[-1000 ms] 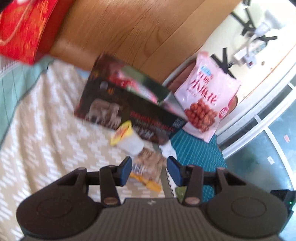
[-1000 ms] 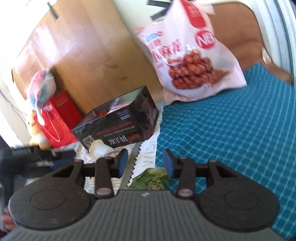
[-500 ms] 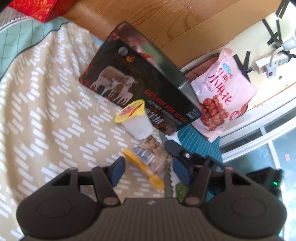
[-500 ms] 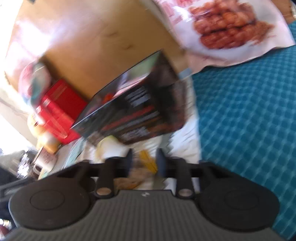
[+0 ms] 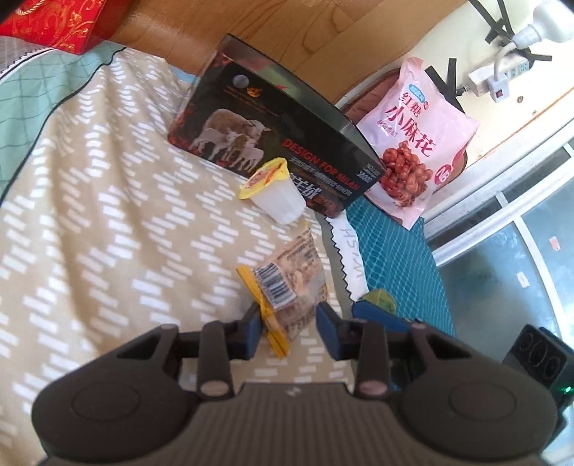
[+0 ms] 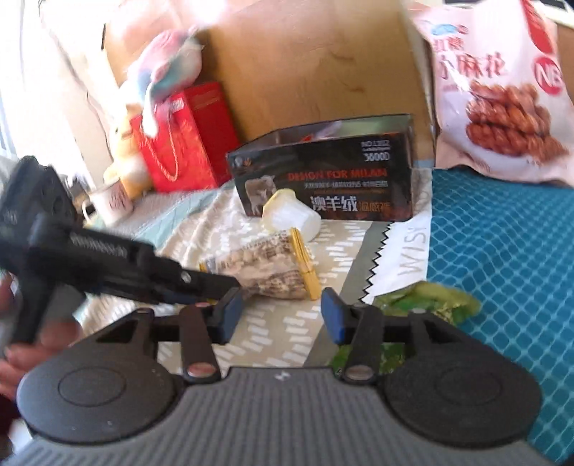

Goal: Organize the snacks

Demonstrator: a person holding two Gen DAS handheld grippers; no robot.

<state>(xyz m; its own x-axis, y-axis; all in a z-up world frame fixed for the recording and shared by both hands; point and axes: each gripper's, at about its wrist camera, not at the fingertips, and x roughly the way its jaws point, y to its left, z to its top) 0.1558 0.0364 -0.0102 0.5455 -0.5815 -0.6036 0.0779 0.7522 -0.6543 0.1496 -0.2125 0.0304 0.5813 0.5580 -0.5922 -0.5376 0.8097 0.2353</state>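
A clear nut packet with yellow seams lies on the beige patterned cloth. My left gripper is open, its fingers on either side of the packet's near end. A jelly cup with a yellow lid lies on its side by a black open box. A pink snack bag leans behind. My right gripper is open, just short of the packet; a green packet lies at its right finger.
A wooden headboard backs the box. A red gift bag with a plush toy and a mug stand at the left. A teal mat covers the right side. A power strip hangs on the wall.
My left gripper has moved down and forward until its fingers straddle the nut packet. My right gripper has swung left toward the packet and opened wider.
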